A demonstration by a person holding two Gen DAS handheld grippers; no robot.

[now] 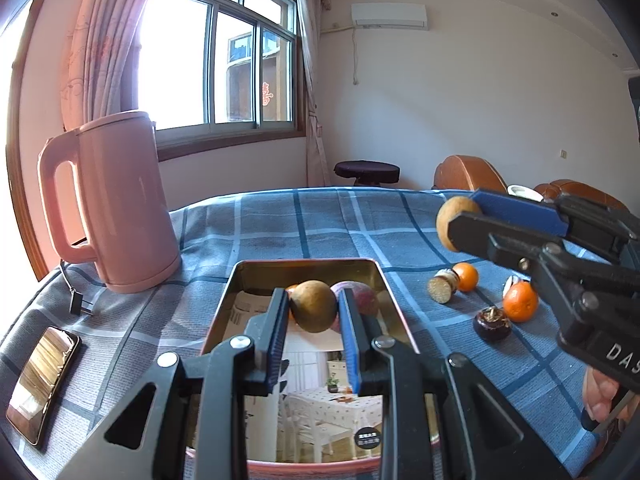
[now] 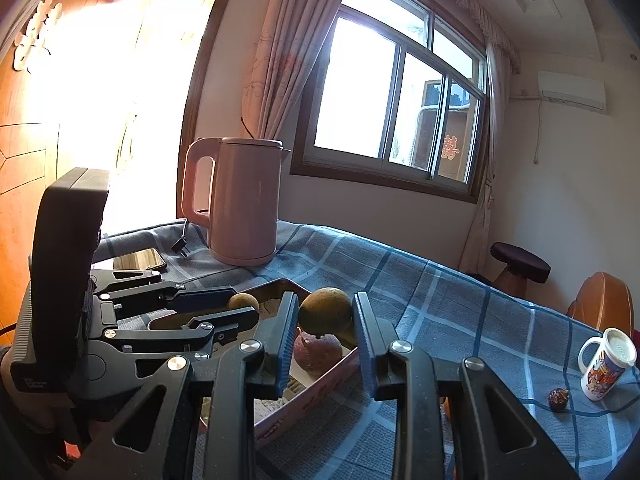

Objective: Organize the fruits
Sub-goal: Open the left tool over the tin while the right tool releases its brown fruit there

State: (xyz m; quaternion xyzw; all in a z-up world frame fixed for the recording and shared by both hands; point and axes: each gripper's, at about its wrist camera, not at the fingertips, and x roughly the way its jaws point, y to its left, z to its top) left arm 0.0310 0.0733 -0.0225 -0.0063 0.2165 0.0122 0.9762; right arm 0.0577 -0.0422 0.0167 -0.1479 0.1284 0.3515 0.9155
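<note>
My left gripper [image 1: 313, 296] is shut on a brown round fruit [image 1: 314, 314] and holds it above the far end of an open metal tin [image 1: 306, 264]. In the tin lie a purplish fruit [image 1: 362, 298] and a partly hidden orange one. My right gripper [image 1: 460, 216] comes in from the right, shut on a second brown round fruit [image 1: 444, 220] above the cloth. In the right wrist view the right gripper [image 2: 326, 300] holds its brown fruit [image 2: 326, 314] over the tin [image 2: 320, 384], with the left gripper [image 2: 244, 304] beside it on the left.
On the blue checked cloth right of the tin lie two oranges [image 1: 466, 276] [image 1: 520, 302], a cut brown piece [image 1: 440, 290] and a dark round fruit [image 1: 492, 324]. A pink kettle [image 1: 120, 200] stands at the back left, a phone [image 1: 40, 380] at the left edge, a mug [image 2: 608, 364] at the far right.
</note>
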